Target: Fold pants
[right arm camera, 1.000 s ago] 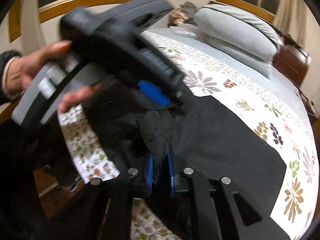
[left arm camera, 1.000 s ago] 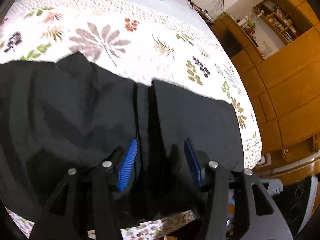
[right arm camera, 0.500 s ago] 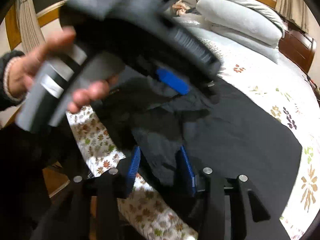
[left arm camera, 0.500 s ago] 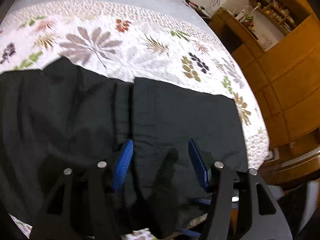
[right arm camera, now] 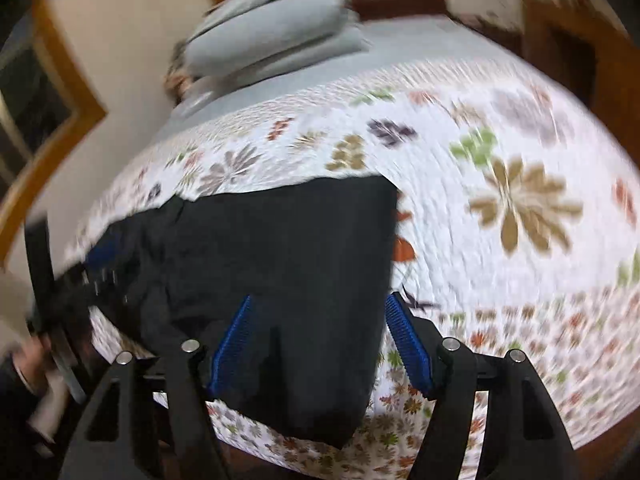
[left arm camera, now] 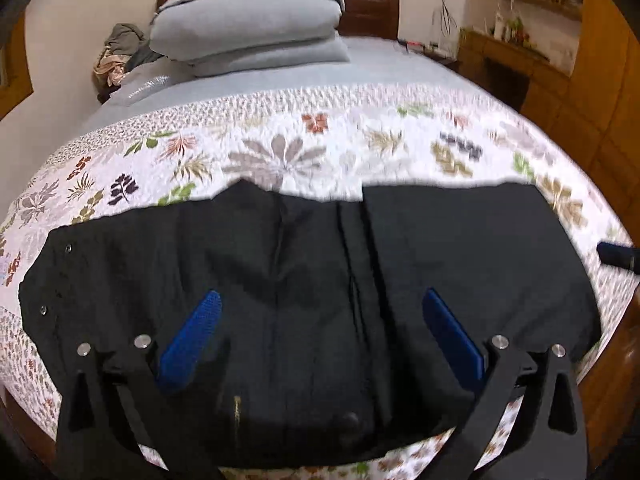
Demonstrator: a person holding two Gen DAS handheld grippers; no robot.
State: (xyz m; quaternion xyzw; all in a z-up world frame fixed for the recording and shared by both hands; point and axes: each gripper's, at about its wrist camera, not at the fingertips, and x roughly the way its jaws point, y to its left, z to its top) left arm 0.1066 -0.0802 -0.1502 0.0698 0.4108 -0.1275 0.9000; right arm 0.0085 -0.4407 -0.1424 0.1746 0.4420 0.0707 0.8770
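Note:
The black pants [left arm camera: 280, 264] lie folded flat across the floral quilt [left arm camera: 280, 152], close to the bed's front edge. My left gripper [left arm camera: 320, 294] hovers over their middle, its jaws opening wide, and the blue pads [left arm camera: 192, 344] touch nothing. In the blurred right wrist view, my right gripper [right arm camera: 320, 298] hangs over the right end of the pants [right arm camera: 280, 248]. Its jaws are opening too, with cloth below them but none pinched. The left gripper [right arm camera: 60, 280] and a hand [right arm camera: 32, 360] show as a blur at the left edge.
Two grey pillows [left arm camera: 248, 20] are stacked at the head of the bed, beside a heap of clothes [left arm camera: 120, 52]. Wooden cabinets [left arm camera: 580, 80] stand to the right of the bed. The quilt beyond the pants is bare. The bed's front edge [right arm camera: 320, 460] runs just under the grippers.
The right gripper let go of the bunched black cloth, opened, rolled upright and swung to the pants' right end. The left gripper opened wider and turned level. The pants now lie flat.

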